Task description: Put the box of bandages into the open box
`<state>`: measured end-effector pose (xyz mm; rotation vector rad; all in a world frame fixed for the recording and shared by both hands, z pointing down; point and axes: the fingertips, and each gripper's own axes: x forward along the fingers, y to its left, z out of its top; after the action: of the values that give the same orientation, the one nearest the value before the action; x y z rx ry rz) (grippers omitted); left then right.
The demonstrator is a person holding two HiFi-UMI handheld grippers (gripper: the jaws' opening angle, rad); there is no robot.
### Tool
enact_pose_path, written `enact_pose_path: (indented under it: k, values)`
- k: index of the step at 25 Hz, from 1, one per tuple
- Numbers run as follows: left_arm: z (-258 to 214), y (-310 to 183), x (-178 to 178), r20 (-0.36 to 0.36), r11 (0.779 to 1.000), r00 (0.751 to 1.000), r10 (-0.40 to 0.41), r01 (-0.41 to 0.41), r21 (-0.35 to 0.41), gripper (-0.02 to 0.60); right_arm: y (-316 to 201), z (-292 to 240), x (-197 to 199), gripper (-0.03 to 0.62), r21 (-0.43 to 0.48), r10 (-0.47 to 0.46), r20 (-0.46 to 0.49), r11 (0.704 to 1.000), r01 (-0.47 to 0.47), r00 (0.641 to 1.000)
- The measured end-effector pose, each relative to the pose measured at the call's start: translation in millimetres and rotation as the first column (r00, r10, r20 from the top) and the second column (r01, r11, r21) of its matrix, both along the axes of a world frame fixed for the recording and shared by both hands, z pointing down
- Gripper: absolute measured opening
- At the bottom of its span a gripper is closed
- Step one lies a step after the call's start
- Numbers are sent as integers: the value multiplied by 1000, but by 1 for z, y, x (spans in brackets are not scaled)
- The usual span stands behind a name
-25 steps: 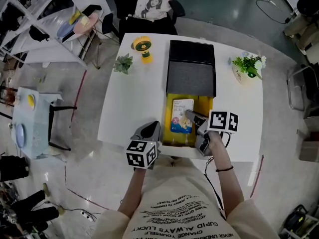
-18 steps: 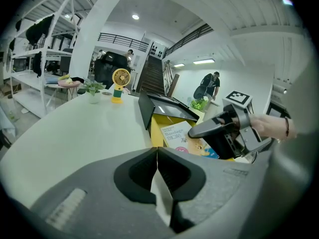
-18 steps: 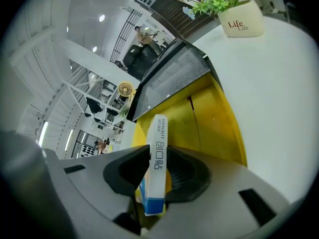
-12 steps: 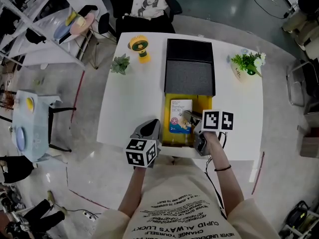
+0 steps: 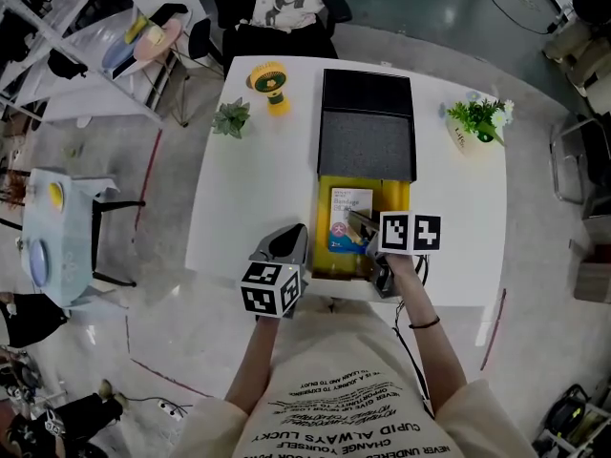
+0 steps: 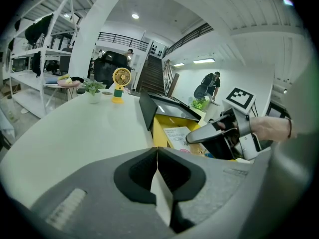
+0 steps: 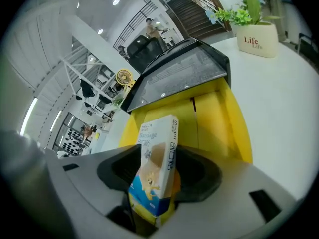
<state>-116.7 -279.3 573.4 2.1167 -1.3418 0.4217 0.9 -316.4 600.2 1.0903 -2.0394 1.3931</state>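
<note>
Two tongs over white table (image 5: 248, 189). Open box (image 5: 393, 203), yellow inside, under right tongs (image 5: 363, 227). Right jaws just opened wider; box of bandages (image 7: 157, 148) stands tilted, seemingly loose between them, inside open box. Left tongs (image 6: 157, 158) closed, empty. Release step, likely; next, lift right tongs clear without snagging. Print: "Bandage"; pot (image 7: 256, 39) beyond reads "Life".

Bright, even overhead light; gripper views fisheye-warped, edges vignetted.

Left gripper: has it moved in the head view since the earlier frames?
No. The left gripper stays at the white table's near edge, just left of the open yellow box, jaws together.
</note>
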Motion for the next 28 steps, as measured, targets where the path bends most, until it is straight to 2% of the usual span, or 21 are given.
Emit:
enact_pose_path:
  k: [9, 13, 18, 21, 26, 28]
  values:
    - [0, 1, 4, 3, 1000, 1000, 18, -18, 1, 23, 1, -3, 1, 255, 55, 9, -86, 998, -4, 996]
    - [-1, 1, 6, 2, 1000, 1000, 25, -25, 3, 23, 1, -4, 3, 255, 65, 25, -94, 998, -19, 995]
    - [-9, -1, 4, 7, 999, 1000, 22, -22, 32, 23, -1, -14, 11, 250, 128, 47, -106, 991, -34, 993]
    - [-20, -5, 5, 9, 997, 1000, 22, -22, 73, 23, -1, -23, 15, 184, 190, 34, -120, 982, -11, 992]
    - [-35, -11, 8, 19, 990, 999, 50, -52, 131, 22, -1, -33, 16, 73, 243, 2, -113, 970, 25, 994]
    - [-41, -11, 9, 32, 986, 997, 68, -72, 148, 23, -1, -39, 16, 47, 273, -14, -117, 961, 46, 993]
